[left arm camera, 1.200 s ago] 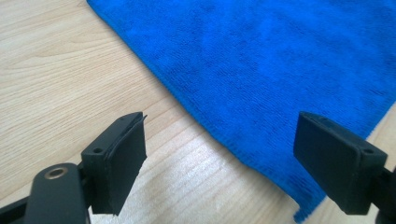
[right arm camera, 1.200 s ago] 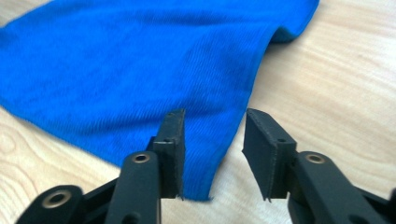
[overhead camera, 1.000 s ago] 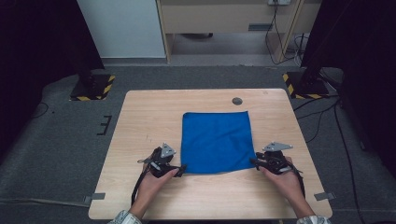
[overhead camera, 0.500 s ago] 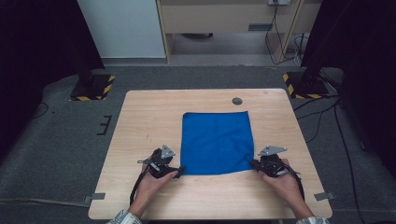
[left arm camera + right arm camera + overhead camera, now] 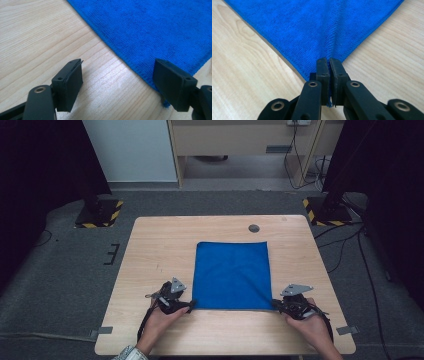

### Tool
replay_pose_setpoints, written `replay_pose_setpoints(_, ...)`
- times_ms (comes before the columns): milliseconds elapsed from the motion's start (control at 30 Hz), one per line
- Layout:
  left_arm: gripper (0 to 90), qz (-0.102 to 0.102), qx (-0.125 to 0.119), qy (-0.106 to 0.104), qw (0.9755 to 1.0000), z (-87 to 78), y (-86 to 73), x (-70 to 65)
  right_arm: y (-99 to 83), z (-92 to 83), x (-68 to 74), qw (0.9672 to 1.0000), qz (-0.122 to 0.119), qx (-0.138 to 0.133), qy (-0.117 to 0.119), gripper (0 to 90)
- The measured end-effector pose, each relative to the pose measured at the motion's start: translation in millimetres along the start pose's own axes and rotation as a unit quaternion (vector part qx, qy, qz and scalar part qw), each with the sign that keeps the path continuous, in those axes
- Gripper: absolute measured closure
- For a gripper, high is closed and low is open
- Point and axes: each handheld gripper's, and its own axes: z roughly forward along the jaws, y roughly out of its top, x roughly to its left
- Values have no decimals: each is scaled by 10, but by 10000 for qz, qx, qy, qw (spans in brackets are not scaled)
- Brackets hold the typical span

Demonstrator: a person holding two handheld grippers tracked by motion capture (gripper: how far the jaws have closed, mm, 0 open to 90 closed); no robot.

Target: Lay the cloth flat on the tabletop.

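Note:
A blue cloth (image 5: 232, 275) lies flat on the wooden table (image 5: 160, 245). My right gripper (image 5: 276, 304) is at its near right corner. In the right gripper view the gripper (image 5: 329, 67) is shut on that corner, and the cloth (image 5: 317, 27) puckers into a ridge ahead of the jaws. My left gripper (image 5: 189, 305) rests at the near left corner. Its jaws are open and have just been closing. In the left gripper view the gripper (image 5: 120, 82) has bare wood and the cloth's (image 5: 155, 30) edge between its jaws, with the corner under the right jaw.
A small dark round disc (image 5: 254, 228) sits in the tabletop beyond the cloth. Two stands with yellow-and-black bases (image 5: 100, 212) (image 5: 327, 210) are on the floor behind the table. Bare wood lies left and right of the cloth.
My right gripper has shut on the cloth's near right corner and drawn slightly toward the near edge. The left hand has stayed in place.

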Motion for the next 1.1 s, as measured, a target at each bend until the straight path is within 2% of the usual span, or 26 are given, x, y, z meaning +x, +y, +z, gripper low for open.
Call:
replay_pose_setpoints(100,238,13,-1,-18,10000,-23,-22,-18,-14,-21,10,10000,27,7,34,860)
replay_pose_setpoints(167,241,16,-2,-22,10000,-33,-31,-20,-21,-24,21,10000,9,-11,91,806)
replay_pose_setpoints(267,227,24,-18,-13,10000,-21,-28,-15,4,-35,15,9999,72,-139,-10,584)
replay_pose_setpoints(367,141,-22,-57,-118,9999,-33,-4,24,27,-36,9,9993,121,-335,-86,407)
replay_pose_setpoints(467,96,-112,-276,-160,9994,-67,31,72,58,-1,-11,9988,173,-450,-100,313)
replay_pose_setpoints(500,85,-112,-276,-160,9994,-67,31,72,58,-1,-11,9988,173,-450,-100,313)
replay_pose_setpoints(533,76,-169,-333,-174,9992,-75,40,89,83,59,-31,9987,198,-456,-89,259)
replay_pose_setpoints(633,47,-249,-461,-241,9983,-85,38,125,126,122,-37,9986,194,-482,-88,210)
replay_pose_setpoints(767,38,-414,-516,-71,9978,-88,42,167,214,187,-29,9987,168,-470,-81,170)
replay_pose_setpoints(833,39,-454,-541,-66,9975,-92,39,177,231,198,-29,9986,159,-490,-73,167)
replay_pose_setpoints(933,48,-542,-660,-107,9963,-130,28,220,288,244,-25,9985,165,-527,17,125)
replay_pose_setpoints(1100,49,-630,-798,-126,9947,-177,32,283,402,285,60,9980,5,-606,183,102)
